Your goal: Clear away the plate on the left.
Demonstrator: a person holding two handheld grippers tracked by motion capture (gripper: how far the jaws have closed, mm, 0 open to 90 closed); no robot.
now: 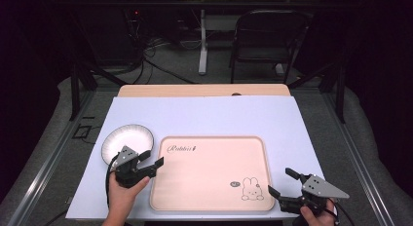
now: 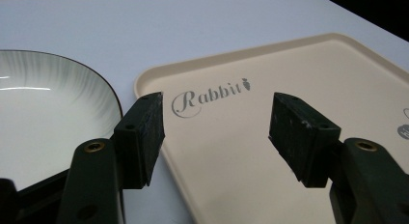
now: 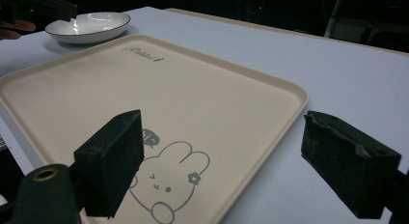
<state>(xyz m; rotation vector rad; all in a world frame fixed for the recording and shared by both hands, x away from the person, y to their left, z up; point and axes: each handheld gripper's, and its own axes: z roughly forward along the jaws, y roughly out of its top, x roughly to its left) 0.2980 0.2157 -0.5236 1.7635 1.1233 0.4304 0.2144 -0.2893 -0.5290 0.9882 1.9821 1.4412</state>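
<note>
Two hands enter from the near edge of the tabletop (image 1: 204,114), each holding a gripper. At the left, the left gripper (image 1: 152,158) has its jaws spread wide with nothing between them, poised over the gap where the white plate (image 1: 127,139) sits just beside the beige tray (image 1: 209,172) (printed with "Rabbit" lettering and a small rabbit drawing). At the right, the right gripper (image 1: 282,182) is likewise spread and empty, just off the tray's near right corner, its jaws framing that corner in the right gripper view.
</note>
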